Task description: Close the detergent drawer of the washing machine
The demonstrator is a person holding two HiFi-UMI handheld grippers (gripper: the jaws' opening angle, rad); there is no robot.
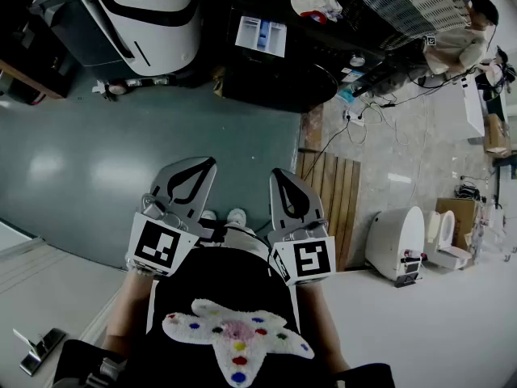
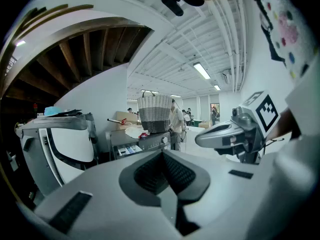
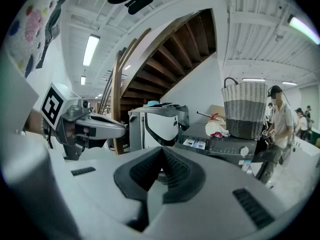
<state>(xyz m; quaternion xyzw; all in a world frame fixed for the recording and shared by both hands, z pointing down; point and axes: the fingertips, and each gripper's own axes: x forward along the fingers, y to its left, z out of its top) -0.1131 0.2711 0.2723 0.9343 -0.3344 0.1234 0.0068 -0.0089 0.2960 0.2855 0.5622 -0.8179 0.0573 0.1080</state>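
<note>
My left tongs [image 1: 208, 165] and right tongs [image 1: 280, 175] are both pressed together, pinching nothing, held side by side above the floor [image 1: 97, 168]. The washer [image 1: 279, 75] stands well ahead of both tips, with its drawer [image 1: 260, 35] at its top front.

Ceiling strip lights [image 2: 201, 70] light both gripper views evenly; both bow strongly at the edges, with black corners. The left gripper [image 2: 162, 154] and right gripper [image 3: 161, 151] look slightly soft at the bottom of their own views. The head view is dim across its top, with soft glare patches on the green floor [image 1: 48, 168]; its pale lower right is nearly washed out.
</note>
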